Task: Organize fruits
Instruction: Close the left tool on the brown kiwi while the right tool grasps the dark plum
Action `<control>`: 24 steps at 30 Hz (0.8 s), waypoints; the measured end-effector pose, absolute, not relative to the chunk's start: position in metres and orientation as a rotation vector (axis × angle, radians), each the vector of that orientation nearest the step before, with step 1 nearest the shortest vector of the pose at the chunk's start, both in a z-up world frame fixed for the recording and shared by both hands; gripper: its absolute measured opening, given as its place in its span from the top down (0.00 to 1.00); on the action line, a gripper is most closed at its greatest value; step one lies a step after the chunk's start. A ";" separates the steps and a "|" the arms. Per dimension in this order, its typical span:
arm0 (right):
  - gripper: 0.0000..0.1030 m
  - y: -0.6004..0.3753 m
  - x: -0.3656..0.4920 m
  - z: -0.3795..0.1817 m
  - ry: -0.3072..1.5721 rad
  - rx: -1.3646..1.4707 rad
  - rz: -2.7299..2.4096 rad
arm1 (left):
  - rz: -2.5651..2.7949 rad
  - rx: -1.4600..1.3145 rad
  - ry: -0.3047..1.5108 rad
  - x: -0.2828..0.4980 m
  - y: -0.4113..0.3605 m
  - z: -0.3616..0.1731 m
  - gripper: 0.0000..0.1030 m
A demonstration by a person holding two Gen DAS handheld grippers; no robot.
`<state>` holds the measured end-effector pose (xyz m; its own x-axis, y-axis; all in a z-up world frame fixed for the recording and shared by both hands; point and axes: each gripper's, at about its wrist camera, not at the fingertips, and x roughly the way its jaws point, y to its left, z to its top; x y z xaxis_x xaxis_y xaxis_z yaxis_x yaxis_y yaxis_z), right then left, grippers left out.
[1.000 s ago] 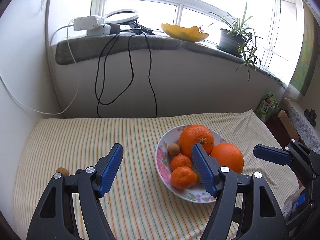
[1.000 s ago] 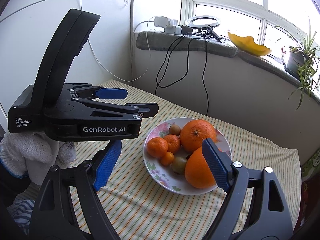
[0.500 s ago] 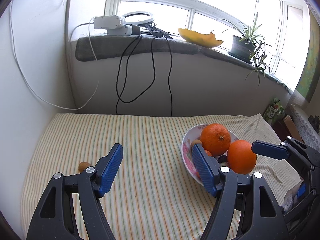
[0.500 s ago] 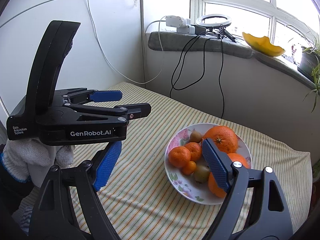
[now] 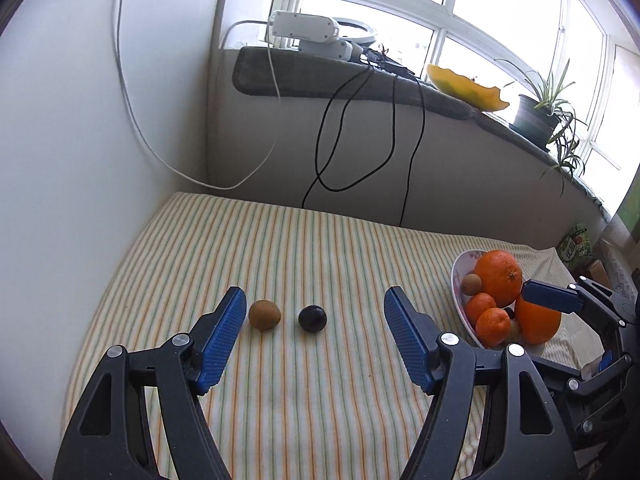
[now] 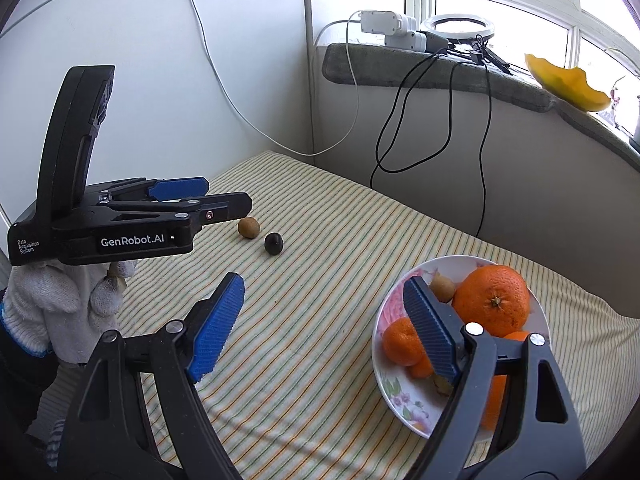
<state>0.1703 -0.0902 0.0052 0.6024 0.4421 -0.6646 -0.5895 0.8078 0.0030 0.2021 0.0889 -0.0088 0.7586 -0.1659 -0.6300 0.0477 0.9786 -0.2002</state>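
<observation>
- The table (image 5: 320,248), under a striped cloth, sits in a corner formed by a white wall and a low wall below a window ledge.
- A floral bowl (image 6: 390,300) stands on the table. It holds a large orange (image 6: 494,300), smaller tangerines (image 6: 400,342) and a brown kiwi (image 6: 442,286) at its far rim; a second large orange (image 5: 536,320) lies at its near side.
- Well apart from the bowl, toward the white wall, a loose kiwi (image 5: 264,314) and a dark round fruit (image 5: 312,319) lie side by side, close but not touching. The dark fruit is the nearer of the two to the bowl.
- The loose kiwi is slightly oval; which way its long axis runs cannot be judged.
- Left tool (image 5: 314,336): released, nothing between its pads. Both loose fruits lie just beyond its tips, the kiwi beside the left pad.
- Right tool (image 6: 324,324): released and empty. Its right finger (image 6: 430,328) overlaps the bowl in the right wrist view and hides part of the tangerines.
- A gloved hand (image 6: 60,308) holds the left tool.
- No object stands between the loose fruits and the bowl.
- On the ledge beyond the bowl: a white power strip (image 6: 384,24), a ring light (image 6: 458,28), a yellow fruit rind (image 5: 466,88) and a potted plant (image 5: 536,116). Black cables (image 5: 332,140) hang down the low wall.
</observation>
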 end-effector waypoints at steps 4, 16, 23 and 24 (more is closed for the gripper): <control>0.26 -0.080 0.183 -0.002 0.740 -0.211 0.620 | -0.092 -0.203 0.720 0.202 0.110 -0.021 0.32; 0.58 -0.029 0.215 -0.030 0.864 -0.175 0.699 | -0.114 -0.217 0.802 0.212 0.128 -0.057 0.62; 0.66 -0.005 0.231 -0.050 0.906 -0.203 0.701 | -0.135 -0.219 0.808 0.223 0.129 -0.059 0.67; 0.66 -0.003 0.234 -0.052 0.908 -0.204 0.697 | -0.137 -0.219 0.809 0.225 0.129 -0.060 0.67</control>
